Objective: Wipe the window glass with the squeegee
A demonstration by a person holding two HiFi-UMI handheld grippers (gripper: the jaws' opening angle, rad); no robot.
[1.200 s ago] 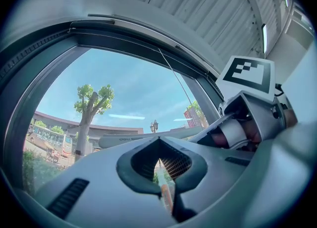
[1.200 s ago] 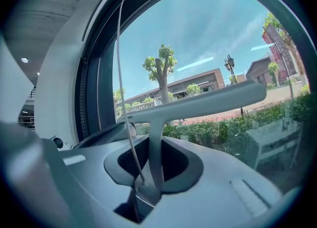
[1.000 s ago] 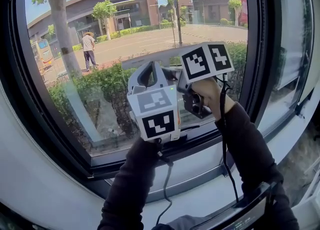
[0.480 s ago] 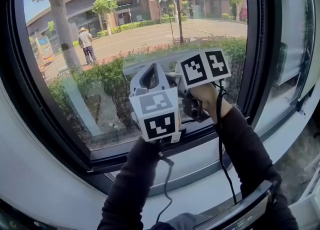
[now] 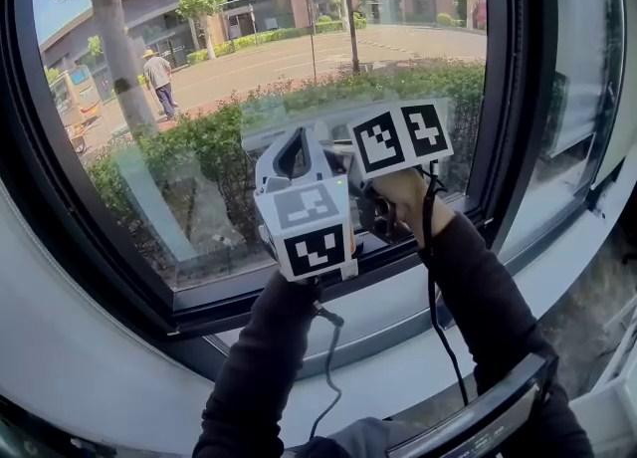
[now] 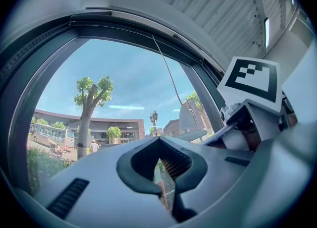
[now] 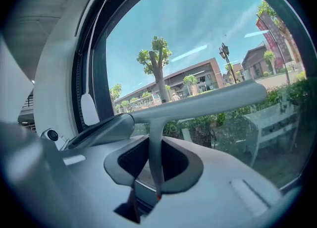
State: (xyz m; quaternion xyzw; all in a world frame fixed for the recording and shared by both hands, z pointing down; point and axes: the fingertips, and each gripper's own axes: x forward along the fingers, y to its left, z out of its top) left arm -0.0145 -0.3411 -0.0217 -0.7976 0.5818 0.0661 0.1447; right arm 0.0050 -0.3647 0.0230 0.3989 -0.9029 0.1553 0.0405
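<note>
Right gripper (image 7: 154, 161): jaws pinching the thin handle of the squeegee (image 7: 198, 102). Its crossbar blade lies crosswise on the lower part of the window glass (image 5: 229, 68), apparently in contact, a little above the bottom frame (image 5: 299, 292). Left gripper (image 6: 161, 168): jaws drawn together to a slit with nothing between them. It is crowded just beside the right gripper's marker cube (image 6: 250, 81). Risks noted: the handle is slim and gripped at one point, so uneven pressure could let it pivot, lifting one end of the blade and leaving streaks. Little glass remains below, so a careless stroke could drive the blade onto the frame. The idle left gripper could also bump the right and jog the blade.
</note>
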